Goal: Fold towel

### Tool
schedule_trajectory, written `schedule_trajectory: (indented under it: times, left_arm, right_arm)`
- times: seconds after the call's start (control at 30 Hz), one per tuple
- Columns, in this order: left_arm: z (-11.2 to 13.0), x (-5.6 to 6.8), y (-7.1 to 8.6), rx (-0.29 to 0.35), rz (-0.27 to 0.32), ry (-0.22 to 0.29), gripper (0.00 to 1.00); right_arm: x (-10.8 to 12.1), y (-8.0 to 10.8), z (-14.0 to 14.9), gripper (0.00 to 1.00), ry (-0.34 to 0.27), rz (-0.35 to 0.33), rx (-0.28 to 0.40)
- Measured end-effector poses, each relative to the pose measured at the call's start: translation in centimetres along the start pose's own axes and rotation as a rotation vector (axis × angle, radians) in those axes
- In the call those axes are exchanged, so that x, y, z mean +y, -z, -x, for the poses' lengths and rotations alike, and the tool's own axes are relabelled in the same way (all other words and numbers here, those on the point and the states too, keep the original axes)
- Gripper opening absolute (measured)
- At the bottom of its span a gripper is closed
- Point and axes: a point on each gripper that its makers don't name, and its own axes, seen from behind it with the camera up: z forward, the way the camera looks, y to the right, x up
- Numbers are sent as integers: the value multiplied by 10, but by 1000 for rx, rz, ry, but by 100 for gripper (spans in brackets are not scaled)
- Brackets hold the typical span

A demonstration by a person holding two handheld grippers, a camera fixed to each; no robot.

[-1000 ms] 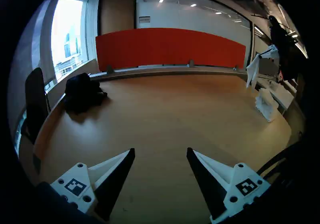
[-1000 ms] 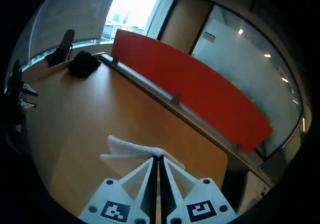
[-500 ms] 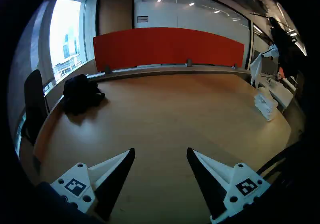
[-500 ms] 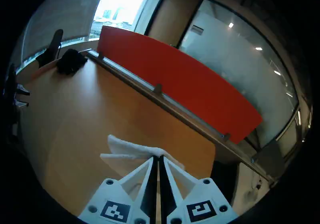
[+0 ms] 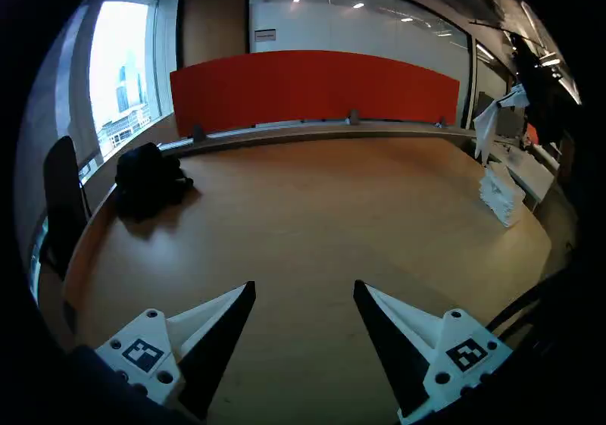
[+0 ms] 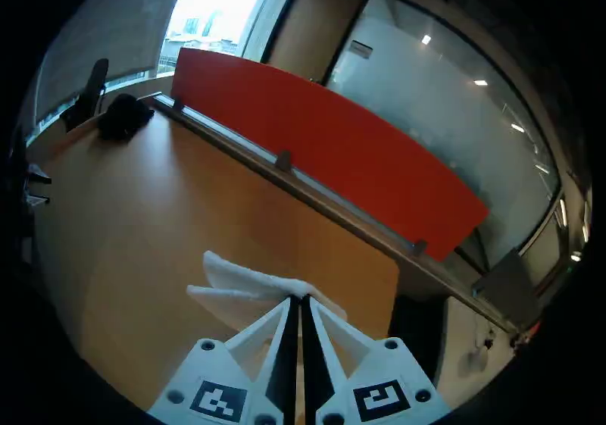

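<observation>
- Markings: square black-and-white marker tags [image 5: 144, 353] on the tool fingers; the wall sign is too small to read.
- Pose, left tool [image 5: 303, 285]: fingers wide apart, low over the orange-brown wooden worktop [image 5: 303, 198].
- Pose, right tool [image 6: 301, 301]: fingers together, clamped on the white cloth towel [image 6: 242, 289], over the worktop's end.
- Also on the worktop: stack of white folded cloths [image 5: 500, 194] at the right edge, black soft bag [image 5: 148, 179] far left.

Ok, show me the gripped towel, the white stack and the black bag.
gripped towel [image 6: 250, 285], right gripper view, upper fold.
white stack [image 5: 500, 194], left gripper view, its side.
black bag [image 5: 148, 179], left gripper view, middle.
</observation>
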Motion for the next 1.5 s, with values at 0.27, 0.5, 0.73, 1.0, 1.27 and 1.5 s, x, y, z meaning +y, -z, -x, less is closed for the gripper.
schedule_trajectory:
  times: [0.27, 0.5, 0.73, 1.0, 1.27, 1.5]
  left_arm:
    - [-3, 1, 0, -2, 5, -11, 96]
    - [-2, 4, -1, -9, 13, -20, 96]
    - [-1, 8, -3, -15, 25, -28, 96]
    - [-4, 10, -3, -11, 29, -33, 96]
    - [-1, 7, 1, -14, 23, -30, 96]
    - [1, 7, 2, -17, 23, -34, 96]
  right_arm:
    - [12, 13, 25, 2, -33, 25, -18]
    - [8, 30, 60, 2, -81, 19, -42]
    - [-8, 43, 91, 2, -119, 5, -65]
    - [-14, 52, 120, 2, -167, 17, -95]
    - [-17, 60, 159, 2, -235, 22, -147]
    - [-21, 59, 197, 2, -279, 21, -215]
